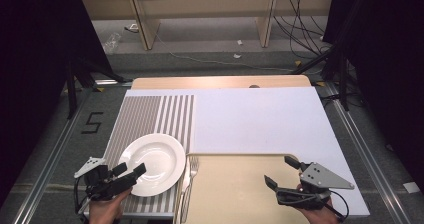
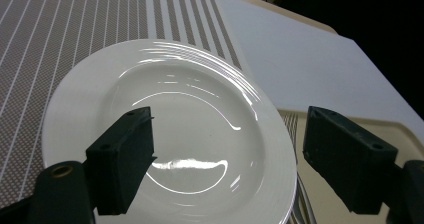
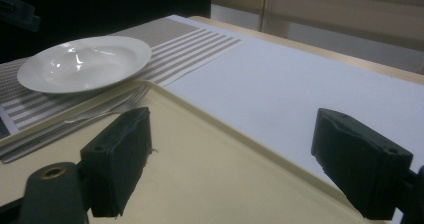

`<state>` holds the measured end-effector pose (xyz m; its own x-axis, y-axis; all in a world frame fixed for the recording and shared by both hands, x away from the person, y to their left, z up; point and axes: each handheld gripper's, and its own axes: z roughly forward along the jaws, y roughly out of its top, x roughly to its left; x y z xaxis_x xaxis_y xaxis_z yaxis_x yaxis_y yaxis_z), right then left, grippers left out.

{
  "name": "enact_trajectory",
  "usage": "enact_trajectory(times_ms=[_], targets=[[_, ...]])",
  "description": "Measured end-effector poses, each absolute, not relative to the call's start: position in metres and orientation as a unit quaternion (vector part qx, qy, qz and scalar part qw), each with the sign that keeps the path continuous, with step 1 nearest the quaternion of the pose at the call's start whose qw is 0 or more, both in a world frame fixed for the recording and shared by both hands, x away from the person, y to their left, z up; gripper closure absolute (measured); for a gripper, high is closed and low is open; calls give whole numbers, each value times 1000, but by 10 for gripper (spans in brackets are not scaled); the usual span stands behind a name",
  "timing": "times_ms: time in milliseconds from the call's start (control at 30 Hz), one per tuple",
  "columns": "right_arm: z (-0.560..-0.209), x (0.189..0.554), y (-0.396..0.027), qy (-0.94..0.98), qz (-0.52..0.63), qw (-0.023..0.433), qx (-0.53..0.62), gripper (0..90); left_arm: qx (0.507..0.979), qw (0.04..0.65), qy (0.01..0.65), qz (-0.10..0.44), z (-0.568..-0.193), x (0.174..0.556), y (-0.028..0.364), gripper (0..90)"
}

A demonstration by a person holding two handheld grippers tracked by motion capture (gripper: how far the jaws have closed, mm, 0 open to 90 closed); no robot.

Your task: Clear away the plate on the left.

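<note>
1. High view: a white plate point(image 1: 152, 164) sits on a striped placemat point(image 1: 150, 119) in the lower left of the frame. The left gripper point(image 1: 131, 170) hovers at the plate's near-left rim, jaws spread with nothing between them. Lower right, the right gripper point(image 1: 280, 171) hangs over the beige tray point(image 1: 235, 184), jaws spread too and holding nothing. A fork point(image 1: 189, 184) and what looks like a spoon lie on the tray's left edge, just beside the plate. A big white board point(image 1: 260, 116) covers the rest of the table.

2. Left gripper view: the plate point(image 2: 170, 134) sits dead centre, with one jaw over its bowl at lower left and the other out past the rim at lower right, above the tray point(image 2: 350, 134). So they kinda straddle the right rim. Fork tines point(image 2: 292, 126) peek out right beside that rim.

3. Right gripper view: wide-open jaws at the bottom corners over the tray point(image 3: 200, 169), with the plate point(image 3: 85, 64) well apart in the upper left and the fork point(image 3: 120, 104) between.

My guess is this is the approach before a plate grab. The next move needs the left jaws dropped onto the rim and squeezed. Watch the cutlery: it's tight against the plate and could easily get nudged.
</note>
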<state>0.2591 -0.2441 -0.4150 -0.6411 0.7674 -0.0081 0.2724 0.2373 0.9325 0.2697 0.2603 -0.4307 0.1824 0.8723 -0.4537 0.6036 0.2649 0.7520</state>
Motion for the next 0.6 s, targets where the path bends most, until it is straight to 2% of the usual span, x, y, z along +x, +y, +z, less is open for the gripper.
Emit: enact_trajectory(times_ms=[467, 600], targets=[[-416, 260, -243, 750, 510, 241, 346, 172, 495, 497, 708, 75, -450, 267, 281, 188], [-415, 259, -243, 751, 509, 240, 346, 172, 480, 500, 716, 82, -451, 264, 282, 187]])
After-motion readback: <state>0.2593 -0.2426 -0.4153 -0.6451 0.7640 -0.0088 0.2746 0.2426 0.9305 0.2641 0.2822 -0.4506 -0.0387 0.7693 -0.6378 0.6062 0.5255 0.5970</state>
